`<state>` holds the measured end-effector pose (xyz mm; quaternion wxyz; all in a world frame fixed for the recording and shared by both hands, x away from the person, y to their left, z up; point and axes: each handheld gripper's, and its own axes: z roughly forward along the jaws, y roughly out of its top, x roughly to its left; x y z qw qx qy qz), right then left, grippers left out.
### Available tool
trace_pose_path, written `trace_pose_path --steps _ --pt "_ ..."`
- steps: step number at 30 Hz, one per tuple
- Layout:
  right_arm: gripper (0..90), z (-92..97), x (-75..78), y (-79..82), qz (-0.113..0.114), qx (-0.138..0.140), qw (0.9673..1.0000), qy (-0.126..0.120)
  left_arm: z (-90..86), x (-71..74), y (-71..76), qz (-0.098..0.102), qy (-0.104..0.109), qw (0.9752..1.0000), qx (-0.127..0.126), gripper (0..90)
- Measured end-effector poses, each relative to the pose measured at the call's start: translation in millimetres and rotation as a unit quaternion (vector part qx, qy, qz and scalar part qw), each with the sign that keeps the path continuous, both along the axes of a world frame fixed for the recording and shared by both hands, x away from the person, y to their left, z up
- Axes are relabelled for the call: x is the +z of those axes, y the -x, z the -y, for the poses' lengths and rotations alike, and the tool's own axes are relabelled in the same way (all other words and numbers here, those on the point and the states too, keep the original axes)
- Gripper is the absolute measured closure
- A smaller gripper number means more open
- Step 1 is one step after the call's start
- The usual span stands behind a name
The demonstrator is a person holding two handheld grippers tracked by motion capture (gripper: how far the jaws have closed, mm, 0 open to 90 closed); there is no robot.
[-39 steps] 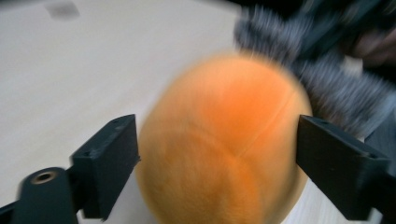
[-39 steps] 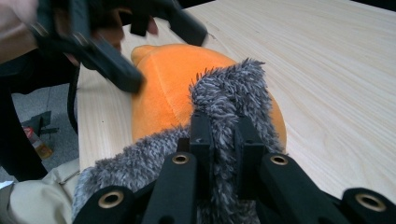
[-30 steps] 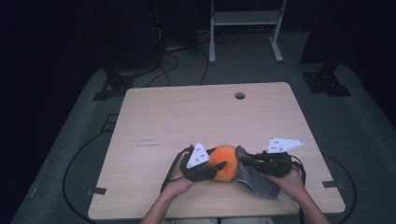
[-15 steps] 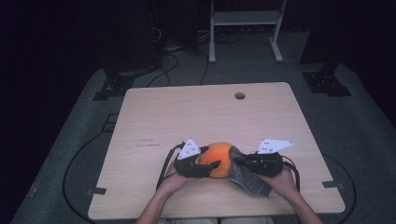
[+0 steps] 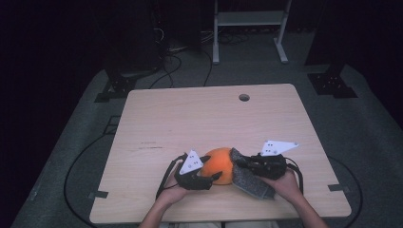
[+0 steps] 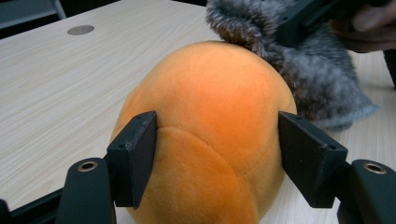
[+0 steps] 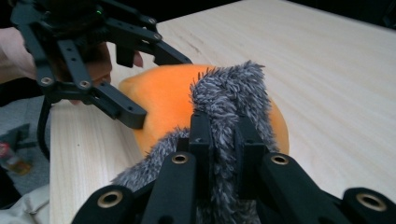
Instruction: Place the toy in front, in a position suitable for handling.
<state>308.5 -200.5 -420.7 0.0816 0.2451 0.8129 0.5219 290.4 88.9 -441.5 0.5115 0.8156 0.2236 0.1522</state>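
An orange plush ball (image 5: 219,164) lies on the wooden table (image 5: 190,118) near the front edge. My left gripper (image 5: 213,176) reaches it from the left. In the left gripper view the ball (image 6: 215,88) sits between the left gripper (image 6: 217,144) jaws, and both pads touch its sides. Those jaws have just been opening, with the ball between them. My right gripper (image 5: 241,164) is shut on a grey furry cloth (image 5: 251,183) that leans against the ball's right side. In the right gripper view the right gripper (image 7: 218,126) pinches the fur (image 7: 229,88) upright before the ball (image 7: 163,93).
A round cable hole (image 5: 244,97) sits near the table's far edge. Bare wood stretches across the far and left parts of the table. Beyond the table stand a white frame (image 5: 249,19) and black stand bases (image 5: 332,83), with cables on the grey floor.
My left gripper drew back slightly toward the left and the near edge, and its jaws stand wider around the orange ball. More of the ball shows. The right gripper barely moved.
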Motion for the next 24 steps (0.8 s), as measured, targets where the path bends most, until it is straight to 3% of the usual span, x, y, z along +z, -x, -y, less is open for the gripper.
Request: trace_pose_path --steps 5,7,8,12,14,18,21,24 --pt "79.9 23.0 -21.0 -4.9 -0.041 -0.044 0.9979 0.024 -1.5 -1.0 2.0 0.002 0.001 1.0000 -0.003 30.7" --pt "79.9 27.1 -31.4 -4.4 -0.056 -0.057 0.9954 0.054 -3.4 -0.8 1.7 -0.002 0.005 1.0000 0.001 30.5" --pt "80.0 27.7 -32.7 -2.8 -0.055 -0.056 0.9953 0.056 -3.9 -0.8 2.1 -0.003 0.007 1.0000 0.003 30.4" --pt "79.9 18.2 -15.5 4.8 -0.020 -0.044 0.9984 0.030 -4.5 -1.8 2.3 -0.003 0.010 0.9999 0.007 29.5" --pt "79.9 11.7 -7.8 9.7 0.004 -0.035 0.9989 0.031 -5.2 -2.2 2.5 -0.003 0.012 0.9999 0.008 29.4" --pt "79.9 7.2 4.3 11.2 0.011 -0.004 0.9999 -0.012 -0.5 -3.3 3.5 0.003 0.009 0.9999 0.004 29.2" --pt "79.9 0.5 12.4 12.8 0.012 0.026 0.9985 -0.047 7.0 -3.2 6.4 0.010 0.001 0.9999 -0.002 28.9" --pt "79.9 -6.5 13.1 14.0 0.019 0.023 0.9986 -0.044 9.0 -3.2 10.0 0.015 -0.006 0.9998 -0.009 28.5"
